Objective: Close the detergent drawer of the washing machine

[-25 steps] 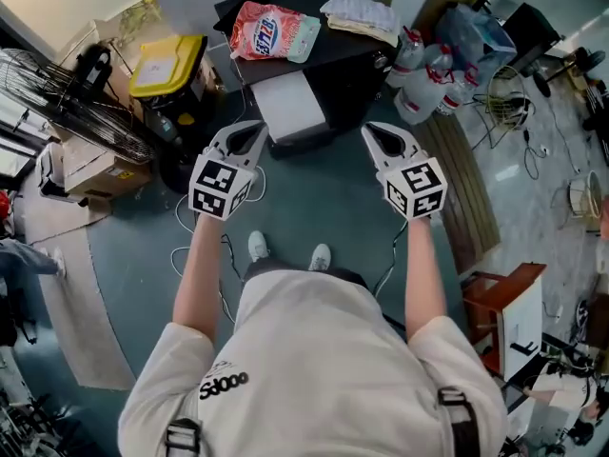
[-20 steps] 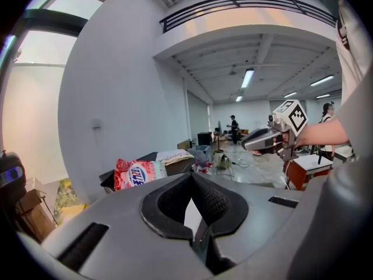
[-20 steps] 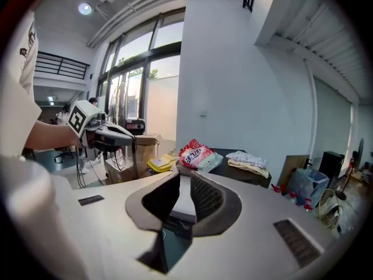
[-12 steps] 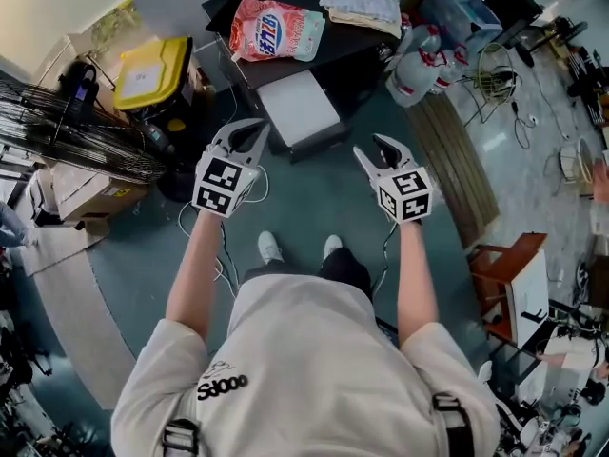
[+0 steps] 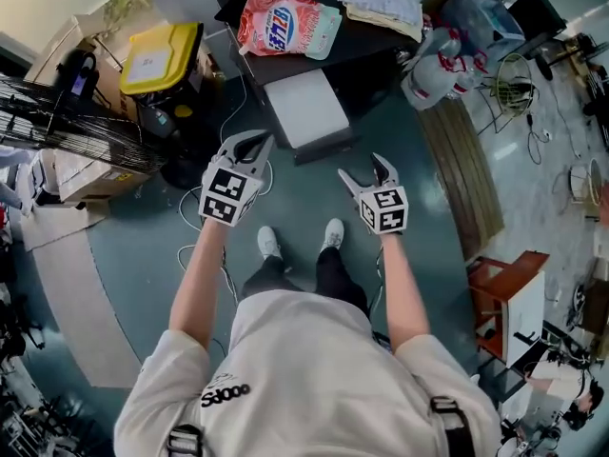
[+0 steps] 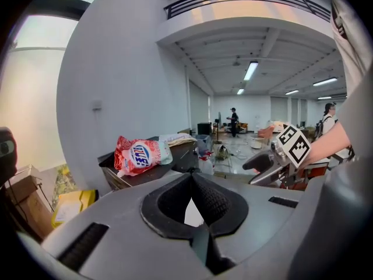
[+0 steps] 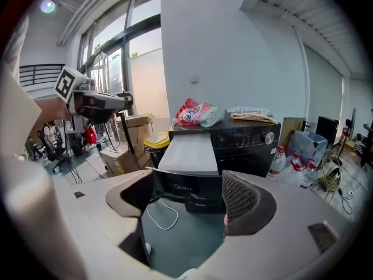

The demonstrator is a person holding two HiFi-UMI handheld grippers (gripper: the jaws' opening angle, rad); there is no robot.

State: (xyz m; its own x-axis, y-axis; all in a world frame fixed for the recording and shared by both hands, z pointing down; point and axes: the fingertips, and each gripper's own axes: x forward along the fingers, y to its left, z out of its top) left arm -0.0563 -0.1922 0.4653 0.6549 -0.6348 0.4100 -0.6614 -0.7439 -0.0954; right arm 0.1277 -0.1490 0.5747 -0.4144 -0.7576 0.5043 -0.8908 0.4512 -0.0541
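Note:
The black washing machine [image 5: 357,69] stands ahead of me, and its pale grey detergent drawer [image 5: 306,110] is pulled far out toward me. In the right gripper view the drawer [image 7: 187,153] juts out over the dark front panel. My left gripper [image 5: 249,144] hovers shut just left of the drawer's near corner, touching nothing; its pads meet in the left gripper view [image 6: 191,182]. My right gripper [image 5: 362,169] hangs lower, below and to the right of the drawer's front edge. Its jaws are opening, with nothing between them [image 7: 186,185].
A red-and-white detergent bag [image 5: 285,22] and a folded cloth [image 5: 381,3] lie on the machine. A yellow-lidded bin [image 5: 162,60] and a wire rack [image 5: 57,127] stand left, water bottles [image 5: 438,69] right. A white cable [image 5: 228,198] trails on the floor by my shoes [image 5: 333,234].
Both grippers have sunk and drawn back toward me, the right one further. The right gripper's jaws, shut a second ago, have spread apart. The left gripper stays shut.

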